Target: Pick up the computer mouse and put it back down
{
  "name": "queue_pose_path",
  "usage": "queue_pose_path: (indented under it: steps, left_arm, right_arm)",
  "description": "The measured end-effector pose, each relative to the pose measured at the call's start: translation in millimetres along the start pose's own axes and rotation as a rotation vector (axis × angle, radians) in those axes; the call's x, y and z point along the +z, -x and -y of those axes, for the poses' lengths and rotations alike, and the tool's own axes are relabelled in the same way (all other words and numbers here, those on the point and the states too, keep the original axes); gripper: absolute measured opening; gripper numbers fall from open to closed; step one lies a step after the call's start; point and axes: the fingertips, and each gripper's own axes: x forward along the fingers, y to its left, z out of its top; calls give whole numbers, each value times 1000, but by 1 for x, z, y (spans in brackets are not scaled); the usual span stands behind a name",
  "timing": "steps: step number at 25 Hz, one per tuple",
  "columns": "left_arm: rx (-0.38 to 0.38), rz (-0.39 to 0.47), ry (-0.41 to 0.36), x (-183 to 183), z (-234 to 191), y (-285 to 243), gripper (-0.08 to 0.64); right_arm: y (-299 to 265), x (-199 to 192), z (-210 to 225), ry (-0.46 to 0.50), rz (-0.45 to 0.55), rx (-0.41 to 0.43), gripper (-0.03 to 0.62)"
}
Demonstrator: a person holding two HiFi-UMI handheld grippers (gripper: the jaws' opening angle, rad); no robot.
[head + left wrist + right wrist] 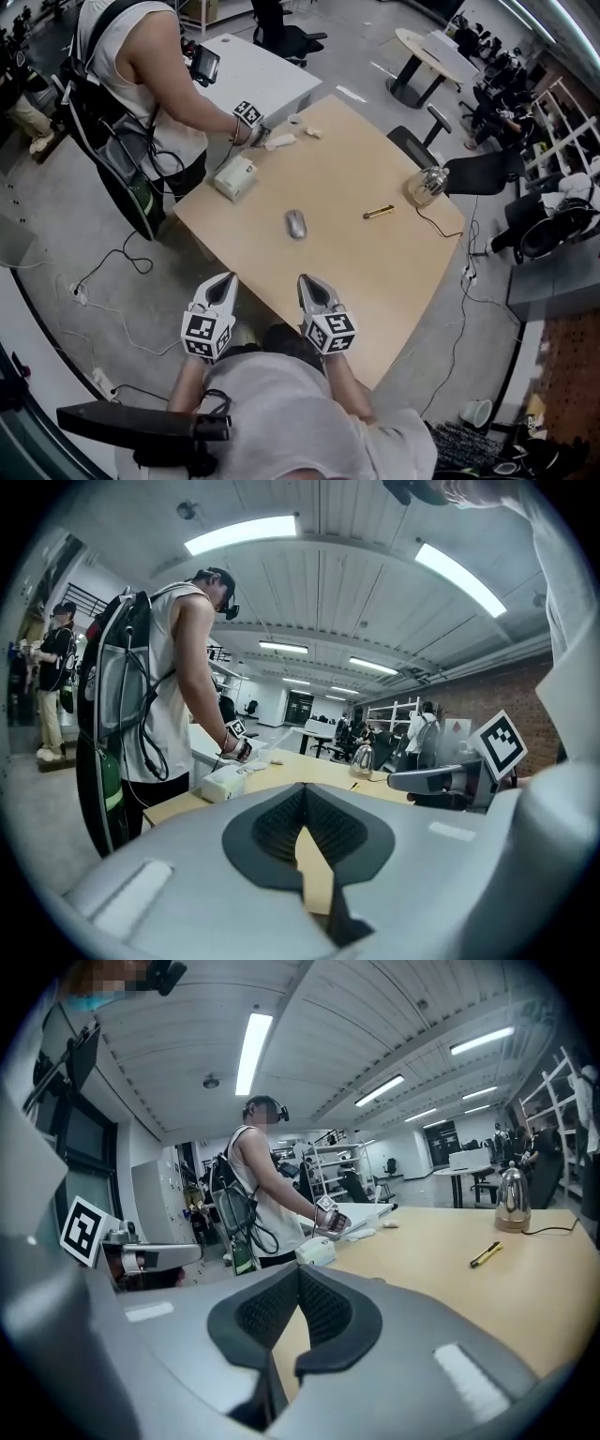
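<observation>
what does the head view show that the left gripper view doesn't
Only the head view: the computer mouse lying untouched on the table, and the cables on the floor. Only the left gripper view: ceiling light strips, and the left tongs seen closed with nothing between the jaws. Both: the standing person, the white box and the kettle.

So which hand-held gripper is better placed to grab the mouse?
Right, likely: the right hand-held gripper points almost straight at the computer mouse; the left hand-held gripper sits farther aside.
</observation>
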Motion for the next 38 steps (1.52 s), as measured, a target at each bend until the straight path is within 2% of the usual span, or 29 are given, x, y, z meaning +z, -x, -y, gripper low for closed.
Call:
queue_pose_path:
  steps: [3, 9, 22, 28, 33, 38]
  left_arm:
    - [-1, -9, 7, -1, -16, 13, 18]
    - [21, -31, 13, -17, -7, -41, 19]
    - [5, -107, 35, -20, -26, -91, 18]
    - [-9, -148, 35, -12, -37, -123, 18]
    - [-10, -173, 39, -29, -26, -125, 19]
    - [-6, -205, 45, -33, -33, -131, 20]
  right_arm:
    - [-10, 0, -16, 3, -6, -6, 6]
    - [-29, -7, 53, -5, -28, -28, 6]
    - [-87, 0, 96, 1, -96, -43, 6]
    - [-127, -1, 125, -1, -168, -62, 6]
    - [-136, -25, 143, 17, -217, -67, 6]
    - [-161, -34, 157, 38, -277, -73, 8]
